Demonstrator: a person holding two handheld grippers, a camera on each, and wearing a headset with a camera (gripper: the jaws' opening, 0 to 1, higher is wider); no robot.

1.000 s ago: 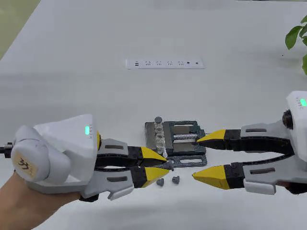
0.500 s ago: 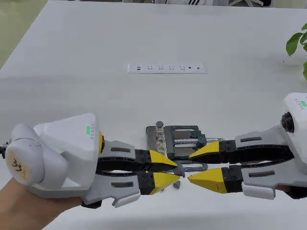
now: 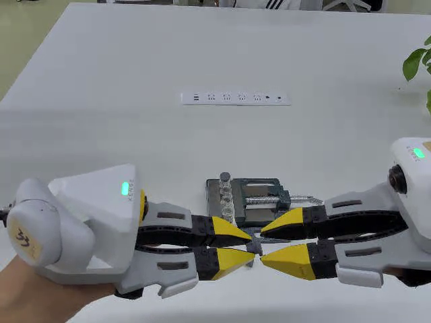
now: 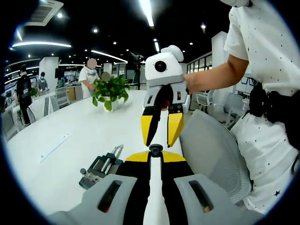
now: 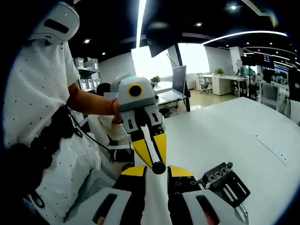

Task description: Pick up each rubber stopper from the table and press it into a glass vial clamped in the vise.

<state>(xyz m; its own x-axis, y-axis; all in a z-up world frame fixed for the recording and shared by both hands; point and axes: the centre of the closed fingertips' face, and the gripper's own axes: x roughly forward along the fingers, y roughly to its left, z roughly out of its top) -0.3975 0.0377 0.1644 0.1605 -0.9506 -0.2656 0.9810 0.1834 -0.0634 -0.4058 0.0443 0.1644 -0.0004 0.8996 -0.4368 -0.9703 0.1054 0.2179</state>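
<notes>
Dark rubber stopper point(image 3: 254, 247) low centre of head view, pinched in left gripper point(image 3: 250, 246) tips. The right gripper point(image 3: 263, 245) has its jaws slightly apart, tips just beside it. Just above, mid-frame: vise point(image 3: 259, 202) w/ vials point(image 3: 227, 196). Bare white table point(image 3: 135, 101) all round; power strip point(image 3: 236, 98) well apart, upper centre.

This is an open-plan office. A long white table point(image 3: 135, 67) carries a power strip point(image 3: 236, 98), with a grey mesh office chair point(image 4: 211, 150) drawn up beside it. Linear ceiling lights point(image 4: 147, 11) and a ceiling air vent point(image 4: 44, 11) run overhead. A potted plant point(image 4: 110, 91), an open laptop point(image 5: 179, 80), further desks point(image 5: 229, 84) and standing people point(image 4: 89, 77) show farther off.
</notes>
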